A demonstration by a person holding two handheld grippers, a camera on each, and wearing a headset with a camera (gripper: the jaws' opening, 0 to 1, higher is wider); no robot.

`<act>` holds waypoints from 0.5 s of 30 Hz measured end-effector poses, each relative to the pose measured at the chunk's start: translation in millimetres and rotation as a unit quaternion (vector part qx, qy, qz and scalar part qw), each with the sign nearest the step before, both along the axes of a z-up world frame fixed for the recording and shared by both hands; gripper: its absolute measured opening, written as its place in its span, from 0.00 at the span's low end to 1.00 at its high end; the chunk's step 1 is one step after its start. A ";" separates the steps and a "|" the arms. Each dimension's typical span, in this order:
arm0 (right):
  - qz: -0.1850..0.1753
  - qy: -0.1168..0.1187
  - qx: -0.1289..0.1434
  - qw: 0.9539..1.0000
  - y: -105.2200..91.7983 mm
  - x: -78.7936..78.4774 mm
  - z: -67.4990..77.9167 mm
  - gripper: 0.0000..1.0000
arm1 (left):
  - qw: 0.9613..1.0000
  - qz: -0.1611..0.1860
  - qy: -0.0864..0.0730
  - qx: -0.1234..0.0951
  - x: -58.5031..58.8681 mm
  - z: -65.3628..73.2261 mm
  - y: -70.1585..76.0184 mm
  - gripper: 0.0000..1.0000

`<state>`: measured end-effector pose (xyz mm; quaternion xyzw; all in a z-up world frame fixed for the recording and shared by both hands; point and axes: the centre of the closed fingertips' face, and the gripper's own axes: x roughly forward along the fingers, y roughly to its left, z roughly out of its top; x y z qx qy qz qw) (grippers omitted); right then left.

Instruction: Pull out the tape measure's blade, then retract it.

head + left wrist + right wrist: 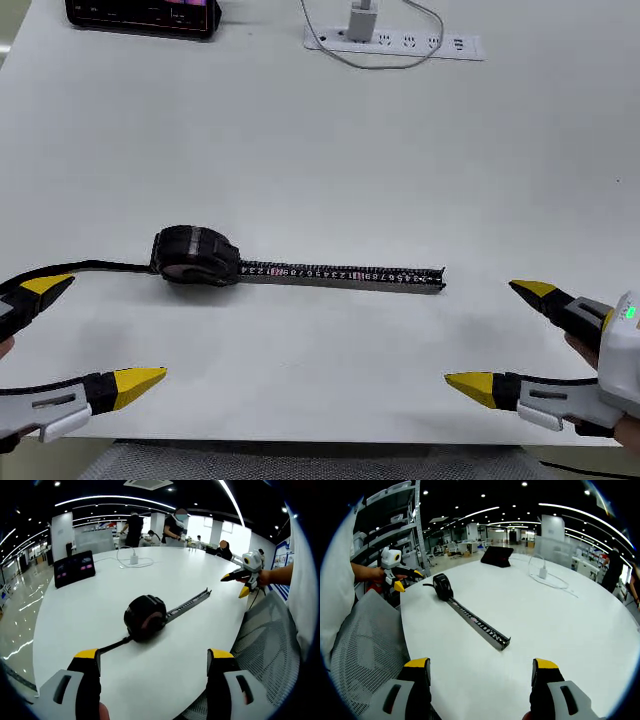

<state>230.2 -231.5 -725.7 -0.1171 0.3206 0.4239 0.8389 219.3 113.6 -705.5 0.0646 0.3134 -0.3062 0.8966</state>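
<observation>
Black round-cased tape measure (pixel 195 257) lies on the white workbench (pixel 300 150), its numbered metal blade (pixel 345 273) drawn out rightward. Yellow-tipped left gripper (pixel 115 328) and right gripper (pixel 482 333) hover near, jaws apart, empty. Unheld, it could skid as the blade snaps back.

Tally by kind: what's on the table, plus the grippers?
tape measure: 1
power strip: 1
charger with cable: 1
dark tablet: 1
grippers: 2, the left gripper and the right gripper
Total: 6
</observation>
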 end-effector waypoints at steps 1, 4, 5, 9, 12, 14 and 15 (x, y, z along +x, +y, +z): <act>-0.001 -0.001 0.000 1.000 -0.3 -0.4 0.1 0.82 | 1.000 0.001 0.000 0.000 -0.6 -0.8 -0.3 0.84; -0.006 -0.002 0.001 1.000 -0.9 -2.3 1.0 0.82 | 1.000 -0.001 0.004 0.000 -4.1 -4.3 -3.8 0.85; -0.007 -0.002 0.001 1.000 -1.4 -3.0 1.1 0.82 | 1.000 -0.002 0.004 0.001 -4.8 -5.1 -4.7 0.85; -0.012 -0.001 0.002 1.000 -2.0 -5.2 0.4 0.83 | 1.000 -0.002 0.009 -0.004 -6.8 -8.0 -5.2 0.85; -0.011 0.004 0.002 1.000 -1.1 -9.4 -3.7 0.84 | 1.000 -0.008 0.014 -0.002 -9.0 -11.1 -6.8 0.85; -0.011 0.006 0.001 1.000 -0.6 -11.4 -4.7 0.84 | 1.000 -0.008 0.017 -0.003 -10.4 -12.1 -7.6 0.85; -0.012 0.007 0.000 1.000 -1.1 -12.0 -5.9 0.84 | 1.000 -0.008 0.019 -0.003 -11.4 -13.4 -7.8 0.85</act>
